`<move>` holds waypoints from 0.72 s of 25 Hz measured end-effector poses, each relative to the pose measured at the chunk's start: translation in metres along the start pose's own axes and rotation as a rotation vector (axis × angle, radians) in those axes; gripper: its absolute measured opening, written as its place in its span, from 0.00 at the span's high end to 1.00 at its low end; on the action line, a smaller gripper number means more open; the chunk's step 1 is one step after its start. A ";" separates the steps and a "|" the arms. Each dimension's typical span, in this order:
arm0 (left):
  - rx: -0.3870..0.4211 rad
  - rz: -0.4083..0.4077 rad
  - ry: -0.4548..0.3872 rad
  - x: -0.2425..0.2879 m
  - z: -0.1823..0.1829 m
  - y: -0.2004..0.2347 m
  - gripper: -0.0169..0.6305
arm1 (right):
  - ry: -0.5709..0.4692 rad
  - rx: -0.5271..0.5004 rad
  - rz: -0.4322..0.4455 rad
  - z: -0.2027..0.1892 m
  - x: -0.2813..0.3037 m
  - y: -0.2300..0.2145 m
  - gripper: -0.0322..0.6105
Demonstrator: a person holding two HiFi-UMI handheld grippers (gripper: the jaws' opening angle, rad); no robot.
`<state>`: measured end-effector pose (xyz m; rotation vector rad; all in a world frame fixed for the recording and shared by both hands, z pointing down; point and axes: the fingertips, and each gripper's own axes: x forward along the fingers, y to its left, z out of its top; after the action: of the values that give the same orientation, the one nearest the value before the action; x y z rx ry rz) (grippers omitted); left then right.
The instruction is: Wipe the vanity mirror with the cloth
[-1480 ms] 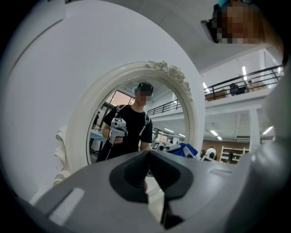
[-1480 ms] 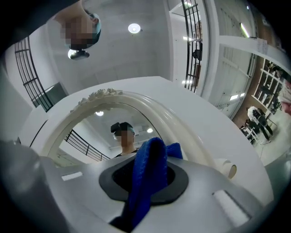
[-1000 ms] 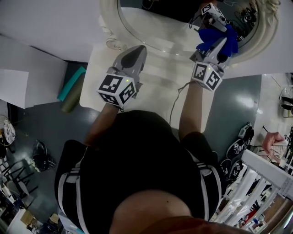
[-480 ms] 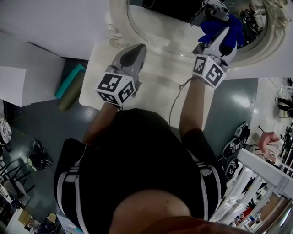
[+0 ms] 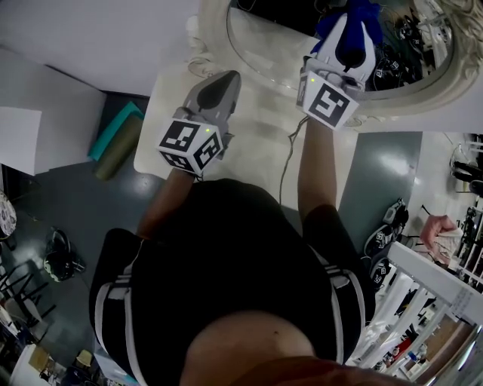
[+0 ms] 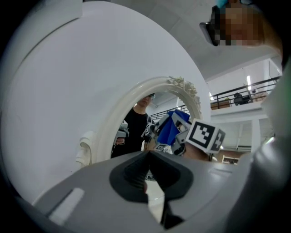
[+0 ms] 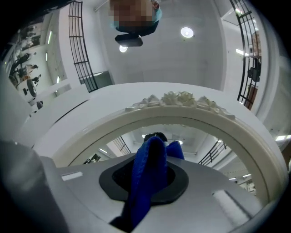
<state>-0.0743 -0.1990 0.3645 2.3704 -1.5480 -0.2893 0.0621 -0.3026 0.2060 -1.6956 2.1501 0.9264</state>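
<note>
Since a second ago we have pushed the right gripper point(image 5: 346, 30) farther up the mirror point(image 5: 213, 41), clamped on the blue cloth point(image 5: 364, 13). That cloth runs lengthwise between the jaws, its bunched end at the glass. Our right arm reaches straight ahead. Our left gripper point(image 5: 224, 84), jaws together on nothing, hovers over the white table point(image 5: 249, 143), aimed at the mirror; a cable point(image 5: 287, 162) lies between our arms.
</note>
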 end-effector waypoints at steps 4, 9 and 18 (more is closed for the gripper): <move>-0.011 0.016 -0.004 -0.006 0.002 0.013 0.96 | -0.029 -0.053 0.095 0.009 0.012 0.049 0.88; -0.022 0.037 -0.008 -0.013 0.002 0.028 0.96 | 0.028 -0.108 0.198 -0.007 0.011 0.106 0.88; -0.037 0.104 -0.009 -0.031 -0.002 0.047 0.96 | 0.082 -0.219 0.404 -0.060 -0.019 0.194 0.88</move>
<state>-0.1270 -0.1881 0.3828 2.2543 -1.6490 -0.3033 -0.1034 -0.3015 0.3257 -1.4300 2.5867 1.2558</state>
